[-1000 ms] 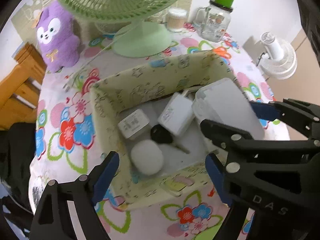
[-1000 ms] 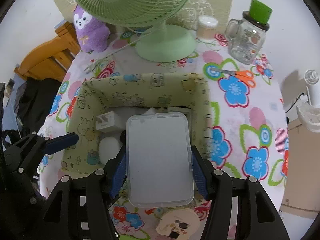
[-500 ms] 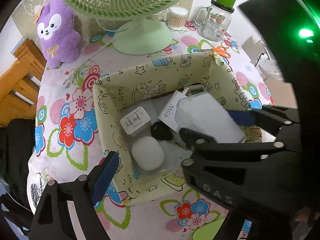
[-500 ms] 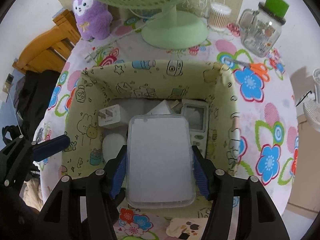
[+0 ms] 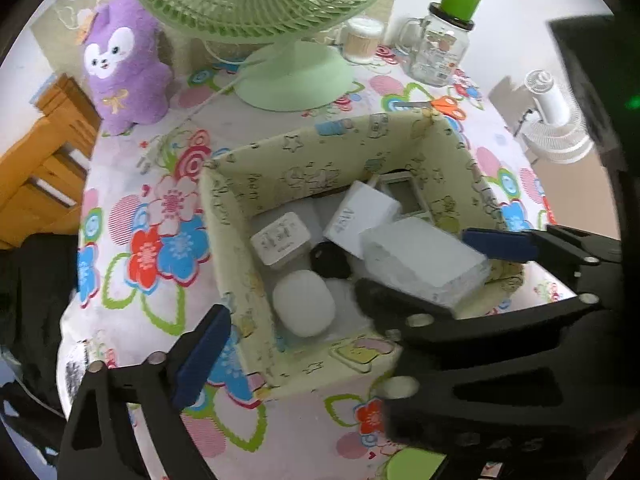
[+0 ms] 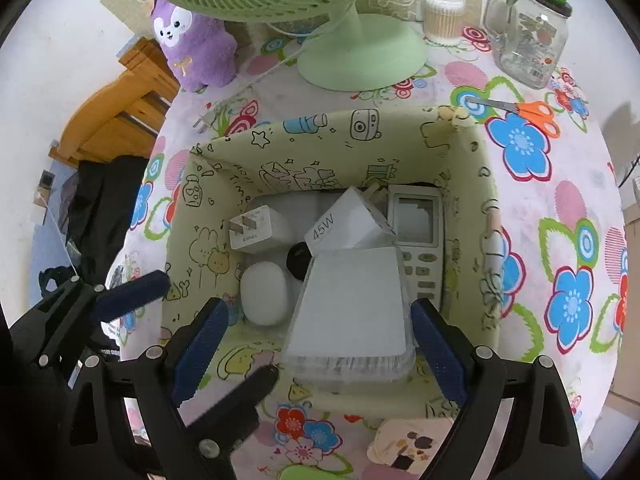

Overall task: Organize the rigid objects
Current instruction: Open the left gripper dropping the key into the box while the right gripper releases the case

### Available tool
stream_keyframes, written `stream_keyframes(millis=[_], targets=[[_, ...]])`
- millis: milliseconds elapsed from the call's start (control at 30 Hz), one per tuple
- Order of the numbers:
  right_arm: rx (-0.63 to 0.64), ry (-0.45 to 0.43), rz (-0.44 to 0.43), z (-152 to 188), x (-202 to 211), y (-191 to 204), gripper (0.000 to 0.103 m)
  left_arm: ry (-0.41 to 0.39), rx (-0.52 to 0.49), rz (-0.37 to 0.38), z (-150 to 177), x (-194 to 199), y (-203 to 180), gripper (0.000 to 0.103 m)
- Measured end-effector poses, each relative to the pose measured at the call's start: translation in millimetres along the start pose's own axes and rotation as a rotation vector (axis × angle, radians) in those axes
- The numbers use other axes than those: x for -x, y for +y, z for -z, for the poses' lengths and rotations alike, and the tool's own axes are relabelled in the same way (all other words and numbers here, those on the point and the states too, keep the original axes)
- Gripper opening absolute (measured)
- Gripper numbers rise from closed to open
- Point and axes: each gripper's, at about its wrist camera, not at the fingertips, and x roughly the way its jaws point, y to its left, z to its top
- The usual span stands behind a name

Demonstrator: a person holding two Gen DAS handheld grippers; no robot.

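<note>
you're looking down into the fabric bin (image 5: 224,216) on the flowered tablecloth (image 5: 160,240). inside lie a clear box (image 5: 424,260), a white charger (image 5: 360,216), a smaller plug (image 5: 280,240), a white oval case (image 5: 304,304), a black item (image 5: 330,260) and a remote (image 5: 404,196). the clear box sits tilted over the other things. the right gripper (image 5: 430,270) reaches in from the right, its jaws just opened and standing either side of the box without pressing it. your left gripper's one visible finger (image 5: 200,356) hangs outside the bin's near left wall. behind stand a green fan (image 5: 296,76), a purple plush (image 5: 124,64), a jar (image 5: 440,52) and scissors (image 5: 444,104).
</note>
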Motion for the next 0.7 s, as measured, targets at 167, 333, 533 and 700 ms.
stream_keyframes(millis=[167,333,533,700], targets=[[-0.003,-0.024,-0.018,6.3,13.7,-0.4,0.094,-0.011,0.027,-0.006,4.0,6.8,5.6,0.096],[0.011,-0.053,-0.017,14.8,30.4,2.3,0.094,-0.024,0.021,-0.023,10.6,14.5,1.4,0.097],[0.04,-0.12,0.08,25.7,52.5,-2.2,0.075,-0.029,0.018,-0.035,17.4,16.4,-4.3,0.097],[0.035,-0.079,0.121,28.8,45.1,-12.5,0.045,-0.019,0.008,-0.035,19.8,12.7,-6.3,0.097]])
